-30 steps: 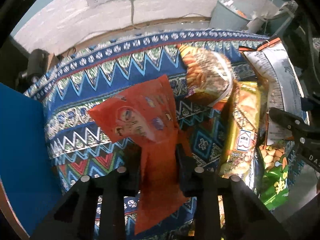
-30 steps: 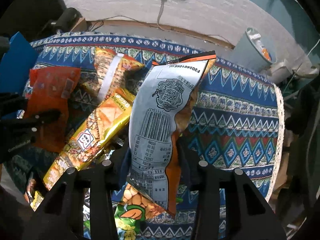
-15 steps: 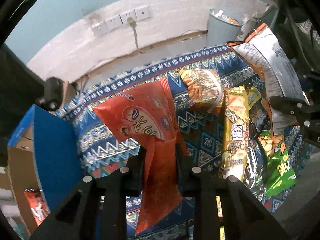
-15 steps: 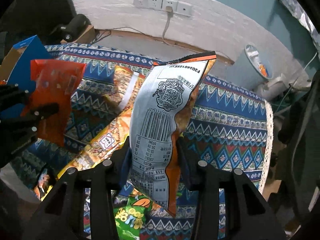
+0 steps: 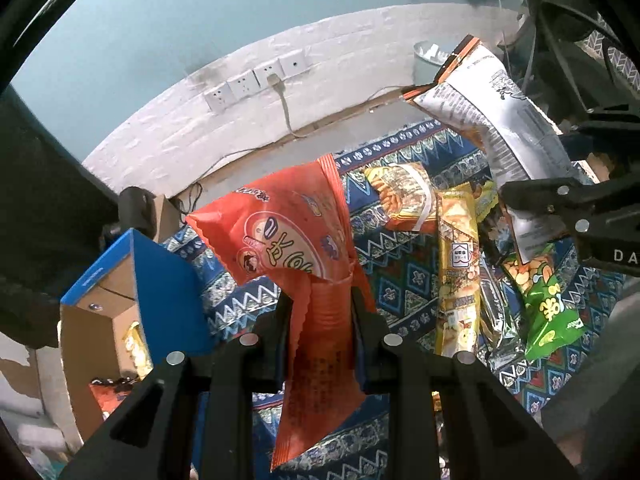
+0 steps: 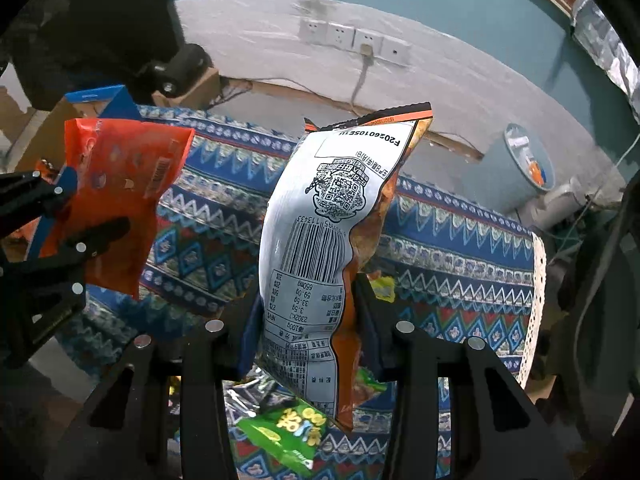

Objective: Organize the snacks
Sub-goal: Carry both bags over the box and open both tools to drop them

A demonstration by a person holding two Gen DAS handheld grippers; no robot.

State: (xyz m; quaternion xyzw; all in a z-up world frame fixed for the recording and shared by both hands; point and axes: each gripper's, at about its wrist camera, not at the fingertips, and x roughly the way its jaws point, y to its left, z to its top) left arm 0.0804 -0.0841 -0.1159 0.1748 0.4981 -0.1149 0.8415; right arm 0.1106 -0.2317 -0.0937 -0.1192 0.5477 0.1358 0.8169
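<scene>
My left gripper (image 5: 320, 312) is shut on a red-orange snack bag (image 5: 292, 240) and holds it well above the patterned tablecloth (image 5: 400, 280). The same bag shows at the left of the right wrist view (image 6: 120, 192). My right gripper (image 6: 308, 308) is shut on a silver and orange chip bag (image 6: 332, 232), held upright in the air; it also shows at the upper right of the left wrist view (image 5: 492, 120). On the cloth lie a yellow nut bag (image 5: 458, 264), an orange striped bag (image 5: 404, 200) and a green pea bag (image 5: 548, 312).
A blue-topped cardboard box (image 5: 132, 280) with snack packs inside stands at the left, beside the table. A grey bin (image 6: 524, 168) stands on the floor beyond the table's right end. A white wall strip with sockets (image 5: 256, 80) runs behind.
Both grippers have risen with their bags, so the table looks lower and farther. The left gripper's view has swung left, bringing the open cardboard box into sight.
</scene>
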